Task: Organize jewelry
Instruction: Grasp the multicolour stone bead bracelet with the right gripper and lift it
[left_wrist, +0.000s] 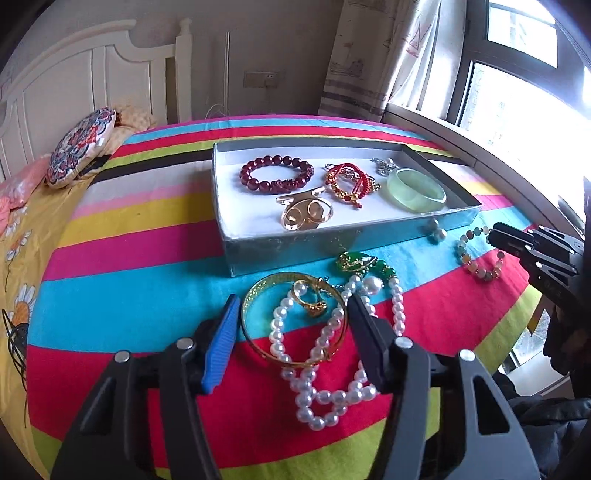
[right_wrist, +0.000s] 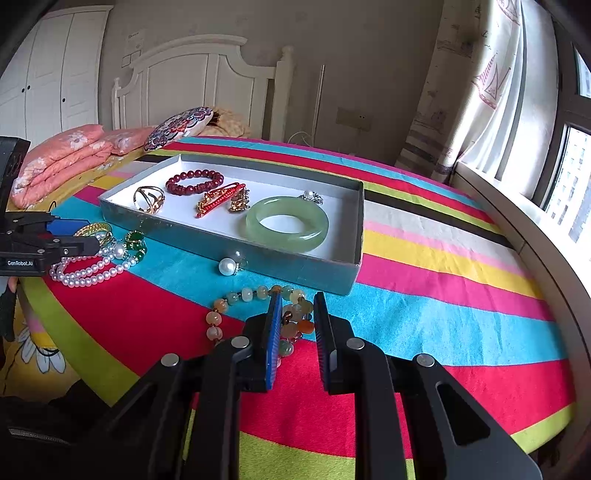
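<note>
My left claw (left_wrist: 291, 314) is wide open, low over the striped bedspread (left_wrist: 129, 306), straddling the gold bangle (left_wrist: 258, 295) and part of the pearl necklace (left_wrist: 314, 406); a gold ring (left_wrist: 312, 301) lies inside the bangle loop. Can't tell if the fingers touch either piece. Green-and-gold piece (left_wrist: 360, 264) sits just beyond, near the box front wall.

My right claw (right_wrist: 297, 310) is narrowed but not closed, around one side of the multicolor stone bead bracelet (right_wrist: 236, 297), which lies on the bedspread just in front of the tray box (right_wrist: 295, 266). Beads sit between the fingers; contact unclear.

The box holds a dark red bead bracelet (right_wrist: 194, 181), a gold openwork cuff (right_wrist: 149, 199), a red cord bracelet with gold beads (right_wrist: 218, 201), a pale green jade bangle (right_wrist: 288, 223) and a small silver pearl piece (right_wrist: 312, 197). A pearl earring (right_wrist: 227, 266) rests beside the box's front wall.
</note>
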